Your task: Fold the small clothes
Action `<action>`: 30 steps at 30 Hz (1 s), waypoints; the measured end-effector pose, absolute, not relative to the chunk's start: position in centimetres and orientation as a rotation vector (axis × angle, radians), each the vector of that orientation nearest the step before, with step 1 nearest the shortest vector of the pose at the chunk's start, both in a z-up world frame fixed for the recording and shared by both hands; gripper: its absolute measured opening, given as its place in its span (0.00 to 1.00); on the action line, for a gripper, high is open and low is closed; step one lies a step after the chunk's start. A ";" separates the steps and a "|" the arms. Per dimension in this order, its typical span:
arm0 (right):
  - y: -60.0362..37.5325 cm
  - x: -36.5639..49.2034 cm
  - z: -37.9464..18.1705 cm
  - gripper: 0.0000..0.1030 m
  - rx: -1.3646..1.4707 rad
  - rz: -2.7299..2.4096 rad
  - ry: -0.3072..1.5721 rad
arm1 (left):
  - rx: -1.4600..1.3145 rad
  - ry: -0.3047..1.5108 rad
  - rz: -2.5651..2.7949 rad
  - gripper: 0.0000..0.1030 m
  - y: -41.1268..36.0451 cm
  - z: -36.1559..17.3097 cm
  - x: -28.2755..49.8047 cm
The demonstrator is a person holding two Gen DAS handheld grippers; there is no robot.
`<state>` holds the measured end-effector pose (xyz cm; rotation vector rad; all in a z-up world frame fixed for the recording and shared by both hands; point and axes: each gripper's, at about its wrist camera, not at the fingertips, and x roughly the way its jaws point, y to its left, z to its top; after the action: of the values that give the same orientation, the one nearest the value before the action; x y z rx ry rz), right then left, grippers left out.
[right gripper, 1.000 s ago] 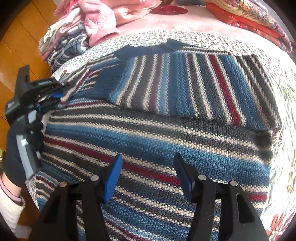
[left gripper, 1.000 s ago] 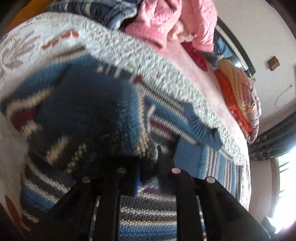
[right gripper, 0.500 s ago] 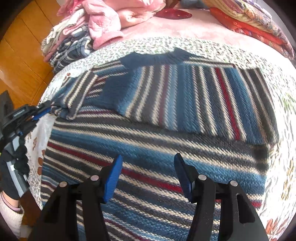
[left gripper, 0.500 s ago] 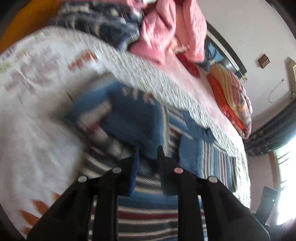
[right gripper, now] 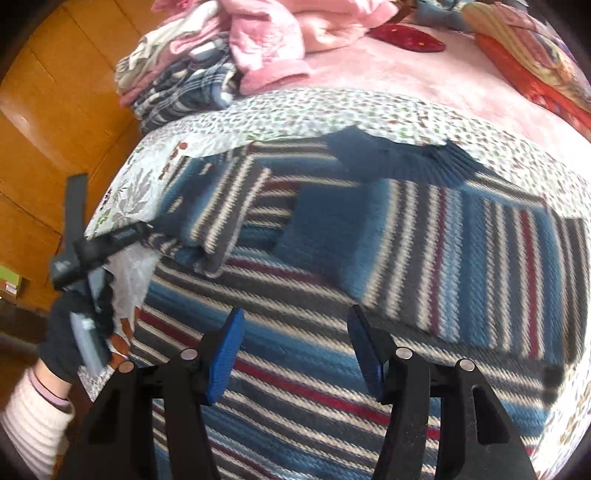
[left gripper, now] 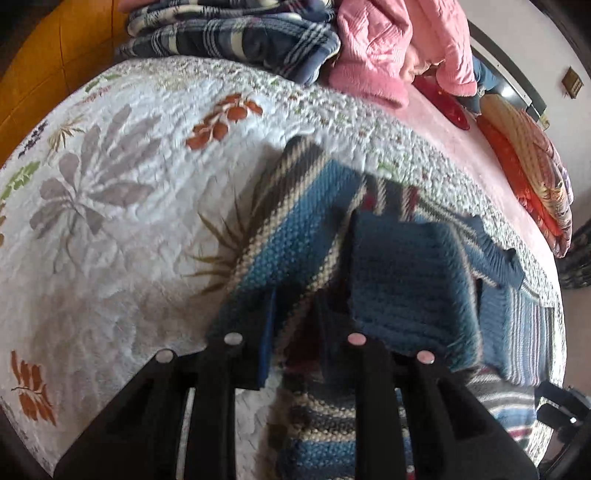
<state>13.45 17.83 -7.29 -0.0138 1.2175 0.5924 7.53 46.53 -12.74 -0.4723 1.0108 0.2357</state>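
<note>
A striped knit sweater (right gripper: pixel 332 288) in blue, grey, cream and red lies spread across a quilted floral bedspread (left gripper: pixel 110 206), taking up most of the near part of the bed. Its right sleeve is folded over the body, and its dark blue ribbed collar (right gripper: pixel 399 158) sits at the far edge. The left sleeve (left gripper: pixel 295 240) is lifted off the quilt and bent toward the body, its plain blue cuff (left gripper: pixel 406 273) hanging over the stripes.

The left gripper (left gripper: pixel 295 317) has its fingers drawn close together with the sleeve's knit pinched between them; from the right wrist view it shows at the left edge of the bed, held by a dark-gloved hand (right gripper: pixel 70 332) with a pale ribbed sleeve behind it.

The right gripper (right gripper: pixel 295 354) hangs above the sweater's lower body with its blue-padded fingers (right gripper: pixel 225 354) spread wide and nothing between them.

At the far left lie plaid folded clothes (left gripper: pixel 236 33) and a pink garment (left gripper: pixel 388 48); a red patterned blanket (right gripper: pixel 532 66) lies far right. Orange wooden floor (right gripper: pixel 55 110) shows to the left.
</note>
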 end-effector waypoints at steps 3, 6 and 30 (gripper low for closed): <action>20.0 14.4 -7.6 0.57 -0.018 0.615 1.234 | -0.477 1.003 0.222 0.20 46.6 -13.3 7.4; 22.0 15.7 -8.5 0.57 -0.015 0.619 1.272 | -0.484 0.994 0.204 0.20 46.9 -13.0 7.1; 28.6 19.9 -11.4 0.13 0.107 0.736 1.338 | -0.591 0.823 0.277 0.30 50.2 -8.2 -0.5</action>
<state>19.88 28.61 -11.38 0.1070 1.3381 0.7356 -0.54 50.20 -8.18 -0.5910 0.8229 0.2774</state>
